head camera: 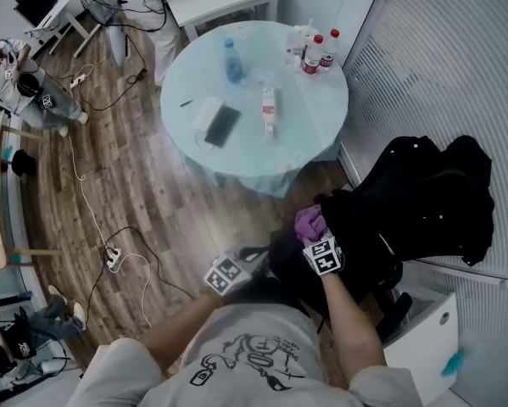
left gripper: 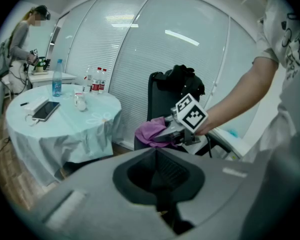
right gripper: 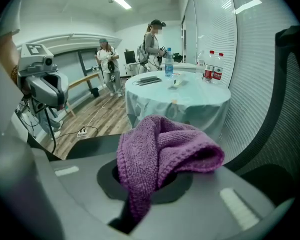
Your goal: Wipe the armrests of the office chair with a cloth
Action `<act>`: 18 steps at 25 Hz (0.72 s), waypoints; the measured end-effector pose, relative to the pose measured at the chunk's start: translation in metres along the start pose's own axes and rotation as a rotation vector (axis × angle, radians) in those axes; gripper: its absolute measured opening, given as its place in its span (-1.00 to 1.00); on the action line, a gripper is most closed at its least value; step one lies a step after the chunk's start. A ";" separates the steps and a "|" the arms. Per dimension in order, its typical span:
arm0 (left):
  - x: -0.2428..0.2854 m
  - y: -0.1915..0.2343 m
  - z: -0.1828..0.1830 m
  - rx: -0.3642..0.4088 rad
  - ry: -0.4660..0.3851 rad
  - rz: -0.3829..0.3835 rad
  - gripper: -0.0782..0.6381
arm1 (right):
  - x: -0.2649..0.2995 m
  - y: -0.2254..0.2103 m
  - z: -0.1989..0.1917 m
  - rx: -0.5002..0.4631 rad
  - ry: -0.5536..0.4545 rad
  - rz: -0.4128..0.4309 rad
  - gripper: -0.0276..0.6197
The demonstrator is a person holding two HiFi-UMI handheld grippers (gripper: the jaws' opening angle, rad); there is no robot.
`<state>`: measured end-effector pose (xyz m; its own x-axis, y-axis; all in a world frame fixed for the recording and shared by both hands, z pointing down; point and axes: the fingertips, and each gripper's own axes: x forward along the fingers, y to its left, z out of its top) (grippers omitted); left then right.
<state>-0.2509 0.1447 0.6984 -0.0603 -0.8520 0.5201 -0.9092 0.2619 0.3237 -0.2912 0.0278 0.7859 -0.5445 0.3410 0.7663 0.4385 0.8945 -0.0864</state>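
Observation:
My right gripper (head camera: pixel 313 234) is shut on a bunched purple cloth (head camera: pixel 308 221), holding it against the black office chair (head camera: pixel 355 253) near its left armrest. In the right gripper view the cloth (right gripper: pixel 165 146) spills out of the jaws and hides them; the dark armrest (right gripper: pixel 89 145) lies just beyond, and the mesh chair back (right gripper: pixel 285 114) rises at the right. My left gripper (head camera: pixel 237 270) hovers just left of the chair, jaws together and empty. The left gripper view shows the right gripper (left gripper: pixel 165 133) with the cloth (left gripper: pixel 151 131) at the chair (left gripper: pixel 160 96).
Black clothing (head camera: pixel 440 189) is draped over the chair back. A round table (head camera: pixel 309 134) with bottles (head camera: pixel 313 53) and a phone stands ahead. Cables and a power strip (head camera: pixel 114 259) lie on the wood floor. A white cabinet (head camera: pixel 423 333) is at the right; people stand far left.

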 end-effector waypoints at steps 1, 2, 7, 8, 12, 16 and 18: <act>0.000 0.000 0.000 0.001 0.001 0.000 -0.78 | 0.000 0.009 -0.003 0.002 -0.001 0.007 -0.82; 0.000 0.000 0.000 0.001 0.002 0.001 -0.78 | 0.000 0.017 -0.006 0.005 0.000 0.014 -0.82; -0.003 0.000 0.001 0.008 0.002 0.006 -0.78 | -0.007 0.065 -0.007 -0.005 -0.022 0.059 -0.82; -0.003 0.000 0.000 0.010 0.002 0.005 -0.78 | -0.007 0.076 -0.009 -0.017 -0.023 0.075 -0.82; -0.005 -0.002 0.000 0.011 0.001 0.003 -0.78 | -0.011 0.121 -0.016 -0.073 -0.021 0.148 -0.82; -0.004 -0.002 -0.001 0.013 -0.002 0.004 -0.78 | -0.014 0.155 -0.022 -0.155 -0.017 0.209 -0.82; -0.005 -0.002 -0.001 0.012 -0.002 0.002 -0.78 | -0.014 0.160 -0.023 -0.173 -0.016 0.218 -0.82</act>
<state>-0.2481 0.1484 0.6961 -0.0634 -0.8522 0.5193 -0.9139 0.2586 0.3129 -0.1971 0.1592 0.7764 -0.4349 0.5257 0.7311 0.6611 0.7377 -0.1372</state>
